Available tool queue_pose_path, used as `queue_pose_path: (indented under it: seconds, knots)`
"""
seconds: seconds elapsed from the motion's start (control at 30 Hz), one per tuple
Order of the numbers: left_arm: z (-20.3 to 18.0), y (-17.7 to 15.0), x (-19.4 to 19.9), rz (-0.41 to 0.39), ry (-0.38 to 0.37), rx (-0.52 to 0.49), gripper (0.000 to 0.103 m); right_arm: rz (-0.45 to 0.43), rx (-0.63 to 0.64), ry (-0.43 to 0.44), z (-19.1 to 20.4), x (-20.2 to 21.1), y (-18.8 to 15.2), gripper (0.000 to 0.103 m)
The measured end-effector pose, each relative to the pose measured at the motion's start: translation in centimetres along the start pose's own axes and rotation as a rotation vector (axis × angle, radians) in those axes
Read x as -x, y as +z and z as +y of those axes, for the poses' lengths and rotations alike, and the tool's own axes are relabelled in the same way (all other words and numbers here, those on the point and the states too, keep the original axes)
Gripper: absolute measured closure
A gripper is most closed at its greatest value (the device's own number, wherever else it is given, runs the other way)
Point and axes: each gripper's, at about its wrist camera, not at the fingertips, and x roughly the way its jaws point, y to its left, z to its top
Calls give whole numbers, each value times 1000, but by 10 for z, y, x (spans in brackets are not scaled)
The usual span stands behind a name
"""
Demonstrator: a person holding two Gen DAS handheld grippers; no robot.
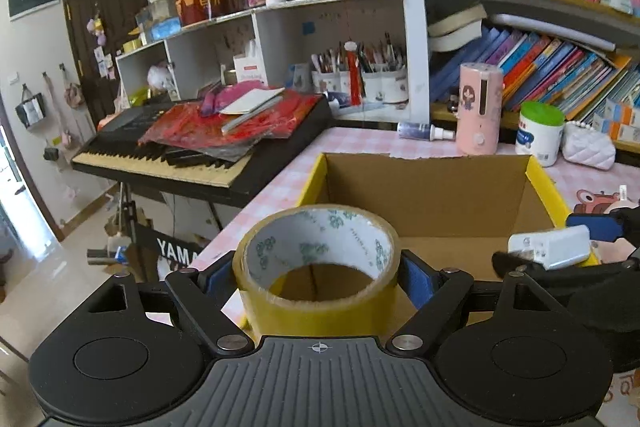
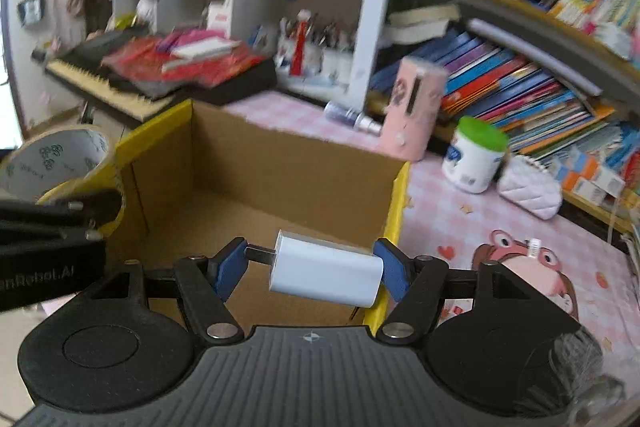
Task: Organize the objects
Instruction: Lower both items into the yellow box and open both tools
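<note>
Tape roll (image 1: pixel 318 267), wide, yellow-brown, printed white liner. Left wrist view: clamped across its width between the blue pads of the left hand-held gripper (image 1: pixel 318 277), lying with its hole tilted up, held above the near wall of the open cardboard box (image 1: pixel 424 187). Box stands on the pink checked table (image 1: pixel 276 187) close to its left edge and looks empty. At right, the white charger (image 1: pixel 550 247) shows in the other hand-held gripper.

Right wrist view: white charger (image 2: pixel 326 275), a plug adapter with a metal connector at its left end, grasped endwise by the right hand-held gripper (image 2: pixel 310 273), one pad on the connector tip, the other on the flat end; it hangs over the box interior near the yellow right wall. Frame blurred.

Handling note: bring each item low over the box floor before letting go, tape to the left side, charger to the right, so the two hand-held grippers stay apart; the endwise hold on the charger looks slight, so keep it level.
</note>
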Motion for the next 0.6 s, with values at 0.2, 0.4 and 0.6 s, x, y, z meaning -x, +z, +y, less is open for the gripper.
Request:
queue_pose_path:
  seconds: [0.2,0.4,0.6]
  knots:
    - [-16,5,-21,40,12,-28,19,58,150,95,2,-25,0,36]
    - [-25,1,-38,102,6,-3,20,78,231,194,-5,-35,5,36]
    - [-24,-2,-45,132,17,24,20,95,276,237,-10,-43,9,36]
